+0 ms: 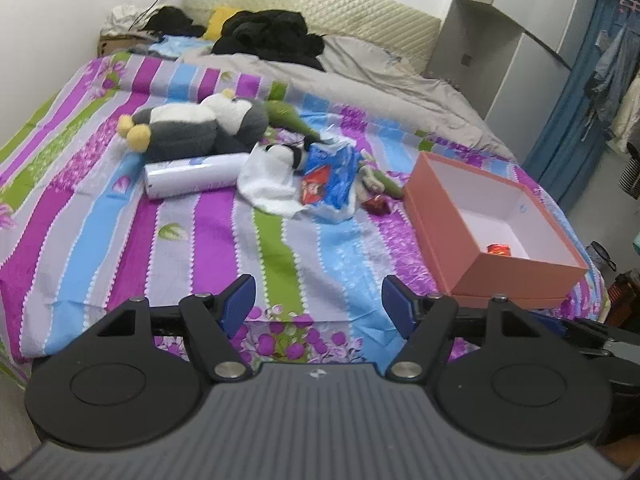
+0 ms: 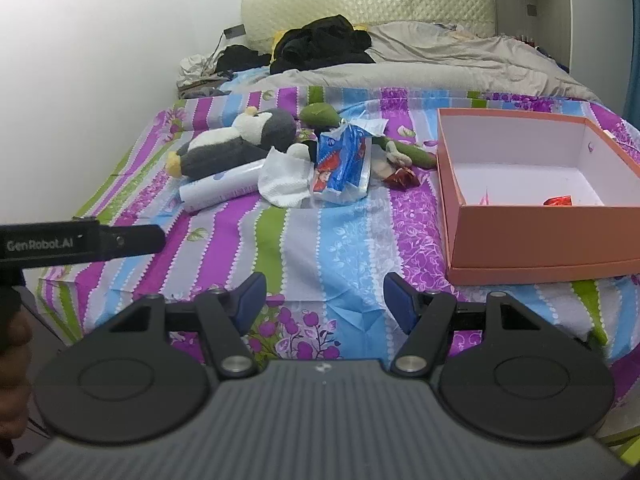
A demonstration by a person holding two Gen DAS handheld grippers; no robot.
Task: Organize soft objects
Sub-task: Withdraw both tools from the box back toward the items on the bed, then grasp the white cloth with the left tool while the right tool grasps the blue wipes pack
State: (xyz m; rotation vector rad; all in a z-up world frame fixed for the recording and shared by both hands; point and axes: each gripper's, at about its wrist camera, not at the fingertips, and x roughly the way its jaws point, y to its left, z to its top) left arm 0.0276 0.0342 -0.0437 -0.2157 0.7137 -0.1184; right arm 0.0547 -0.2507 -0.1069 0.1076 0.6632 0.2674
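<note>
**Still Above the Striped Bed, Both Claws Empty**

My left claw (image 1: 318, 304) and right claw (image 2: 324, 300) hover over the near edge of the bed (image 1: 200, 232), jaws apart, nothing between them. Mid-bed lie the grey plush penguin (image 1: 200, 124), a white roll (image 1: 192, 174), white cloth (image 1: 268, 184) and blue packet (image 1: 332, 176), bunched together. To their right sits the open pink box (image 2: 540, 236), a red wrapper (image 2: 558, 201) inside.
</note>
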